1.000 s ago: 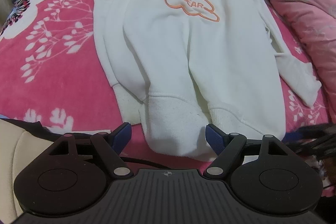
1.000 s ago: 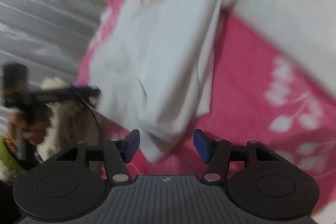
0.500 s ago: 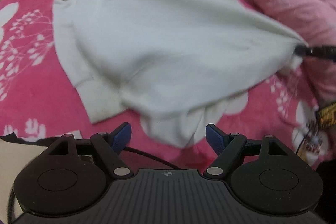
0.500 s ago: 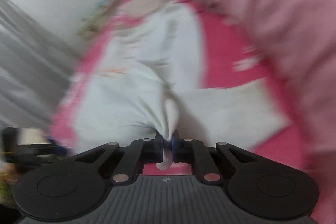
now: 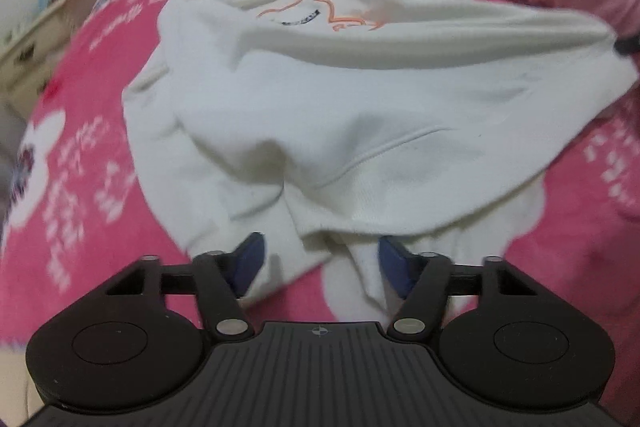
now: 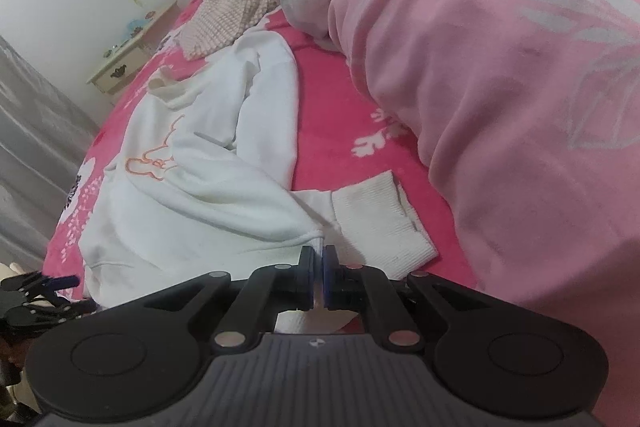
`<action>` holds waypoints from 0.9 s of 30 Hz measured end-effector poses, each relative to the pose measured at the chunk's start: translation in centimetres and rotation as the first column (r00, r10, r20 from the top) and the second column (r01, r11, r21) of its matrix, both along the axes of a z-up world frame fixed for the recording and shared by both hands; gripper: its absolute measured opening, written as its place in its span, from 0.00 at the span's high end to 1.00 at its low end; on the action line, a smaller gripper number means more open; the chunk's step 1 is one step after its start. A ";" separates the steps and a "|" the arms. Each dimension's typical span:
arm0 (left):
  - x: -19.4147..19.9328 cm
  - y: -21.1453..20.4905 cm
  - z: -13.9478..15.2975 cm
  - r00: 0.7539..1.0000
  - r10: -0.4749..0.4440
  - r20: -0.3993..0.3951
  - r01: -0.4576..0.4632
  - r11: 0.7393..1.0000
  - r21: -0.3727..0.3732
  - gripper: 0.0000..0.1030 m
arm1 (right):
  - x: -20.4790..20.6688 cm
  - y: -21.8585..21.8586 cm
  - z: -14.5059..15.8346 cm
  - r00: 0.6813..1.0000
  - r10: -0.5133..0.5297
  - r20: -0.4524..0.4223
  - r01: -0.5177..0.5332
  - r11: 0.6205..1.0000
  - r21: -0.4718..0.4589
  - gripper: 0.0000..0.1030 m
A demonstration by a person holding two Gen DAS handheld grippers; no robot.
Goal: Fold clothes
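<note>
At the bottom of the left wrist view, the left gripper (image 5: pixel 318 259) stands spread, its two blue pads on either side of the near hem of the white sweatshirt (image 5: pixel 360 115), which bulges over them; whether the pads touch the cloth is hard to tell. At the bottom of the right wrist view, the right gripper (image 6: pixel 319 267) is pressed together, pinching a fold of the sweatshirt (image 6: pixel 192 203) edge between its pads.

The one sweatshirt lies on the pink flowered blanket (image 5: pixel 80 155), filling the centre of the left view and the centre left of the right view. Only the right view shows a ribbed cuff (image 6: pixel 380 223) lying flat just right of the pinch, and the left gripper as a dark blur at the lower left edge. Only the left view shows the cloth drawn taut toward the right edge of the frame, where a dark tip is cut off.

The orange bear outline (image 5: pixel 320 7) is partly folded under, and its lettering is unreadable. Farther back are a pink quilt (image 6: pixel 500 87) at the right, one checked beige cloth (image 6: pixel 224 15), and a cream nightstand (image 6: pixel 128 61) at the upper left.
</note>
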State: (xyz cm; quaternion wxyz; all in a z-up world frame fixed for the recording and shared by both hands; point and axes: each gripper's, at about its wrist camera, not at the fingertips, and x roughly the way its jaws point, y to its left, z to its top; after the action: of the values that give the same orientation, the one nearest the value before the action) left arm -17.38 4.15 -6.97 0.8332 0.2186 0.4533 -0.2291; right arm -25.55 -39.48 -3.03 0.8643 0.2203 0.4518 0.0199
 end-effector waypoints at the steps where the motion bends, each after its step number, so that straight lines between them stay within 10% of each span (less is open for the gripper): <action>1: 0.1 -0.4 -0.4 1.000 -0.015 0.013 0.014 1.000 0.017 0.50 | -0.1 -0.1 0.0 1.000 -0.001 -0.001 0.001 1.000 0.002 0.95; 7: 0.4 -0.7 -0.5 0.995 0.031 0.094 -0.029 0.999 -0.019 0.95 | -0.1 0.0 -0.3 1.000 0.004 -0.008 -0.004 1.000 0.001 0.95; 16: -2.8 2.7 11.6 0.951 0.189 0.244 -0.143 0.970 -0.195 0.99 | -0.5 -0.3 1.2 0.999 0.026 0.043 -0.028 0.998 0.049 0.95; 21: -5.3 3.6 15.0 0.961 0.143 0.237 -0.125 0.988 -0.090 0.99 | -1.5 -0.2 4.0 0.995 0.058 0.082 -0.065 0.994 0.086 0.99; 27: -6.1 3.8 7.6 0.998 0.065 -0.015 -0.060 0.975 0.213 0.98 | -2.2 1.4 3.0 0.994 0.113 -0.009 -0.113 0.992 -0.050 0.99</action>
State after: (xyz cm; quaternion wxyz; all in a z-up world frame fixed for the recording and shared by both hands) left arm -23.48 7.97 0.61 0.8068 0.2897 0.4910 -0.1554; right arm -27.76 -38.04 0.02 0.8655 0.1728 0.4667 0.0566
